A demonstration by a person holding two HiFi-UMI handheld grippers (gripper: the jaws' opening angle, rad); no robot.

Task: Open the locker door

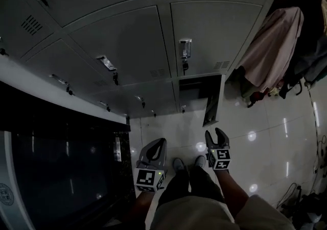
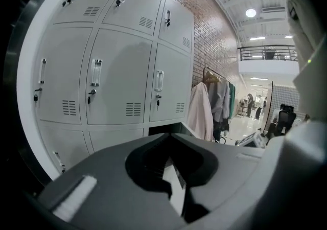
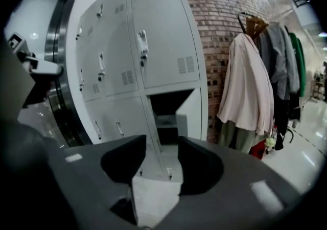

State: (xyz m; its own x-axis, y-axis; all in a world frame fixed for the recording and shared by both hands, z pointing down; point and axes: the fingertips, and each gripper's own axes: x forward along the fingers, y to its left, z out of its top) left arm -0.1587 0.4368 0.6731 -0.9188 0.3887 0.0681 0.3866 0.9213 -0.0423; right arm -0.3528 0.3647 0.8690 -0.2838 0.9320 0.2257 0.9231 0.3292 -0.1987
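A bank of grey lockers [image 1: 127, 35] fills the wall ahead. The bottom right compartment [image 1: 193, 91] stands open, its door [image 1: 212, 102] swung out to the right. The right gripper view shows that door [image 3: 191, 116] ajar with a shelf inside. My left gripper [image 1: 159, 142] hangs above the floor short of the lockers, its jaws meeting at the tips with nothing in them [image 2: 171, 136]. My right gripper [image 1: 216, 133] is just below the open door, apart from it. Its jaws stand apart with nothing between them [image 3: 162, 142].
A pale coat [image 1: 268, 50] and darker clothes hang on a rack right of the lockers [image 3: 248, 86]. A large dark machine with a round metal rim [image 1: 56, 173] fills the left. The person's shoes [image 1: 186, 163] stand on glossy tiles. Cables lie at bottom right [image 1: 306, 203].
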